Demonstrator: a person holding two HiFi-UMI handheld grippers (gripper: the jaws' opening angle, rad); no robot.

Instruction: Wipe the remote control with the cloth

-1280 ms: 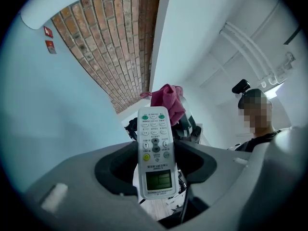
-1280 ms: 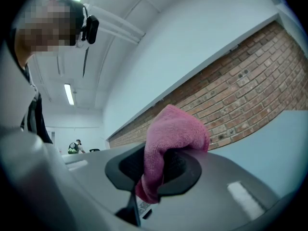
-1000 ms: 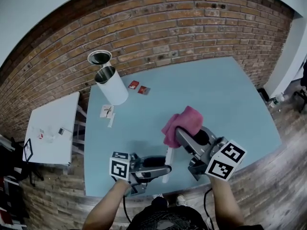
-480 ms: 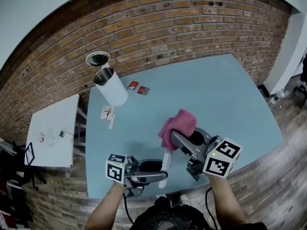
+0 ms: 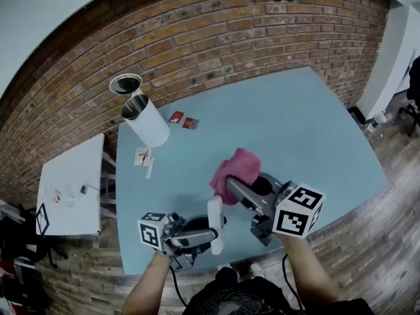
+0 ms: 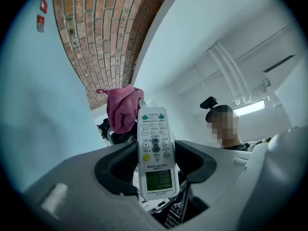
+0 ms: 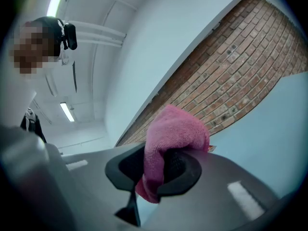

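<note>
My left gripper (image 5: 211, 231) is shut on a white remote control (image 5: 215, 223), holding it tilted up above the blue table (image 5: 295, 123). In the left gripper view the remote (image 6: 155, 150) stands between the jaws, buttons and green screen facing the camera, gripper (image 6: 155, 160). My right gripper (image 5: 231, 188) is shut on a pink cloth (image 5: 235, 168), which bunches out past the fingertips just beyond the remote's far end. In the right gripper view the cloth (image 7: 171, 138) hangs pinched between the jaws, gripper (image 7: 155, 170). The cloth (image 6: 121, 107) shows right behind the remote's tip.
A white cylinder can (image 5: 146, 119) and its lid (image 5: 125, 83) stand at the table's far left. Two small red packets (image 5: 182, 119) and a paper slip (image 5: 143, 156) lie near them. A white side table (image 5: 69, 186) is on the left; a brick wall (image 5: 216, 38) runs behind.
My left gripper has lifted the remote and tilted its far end upward, nearer the cloth. The right gripper with the cloth has shifted slightly left.
</note>
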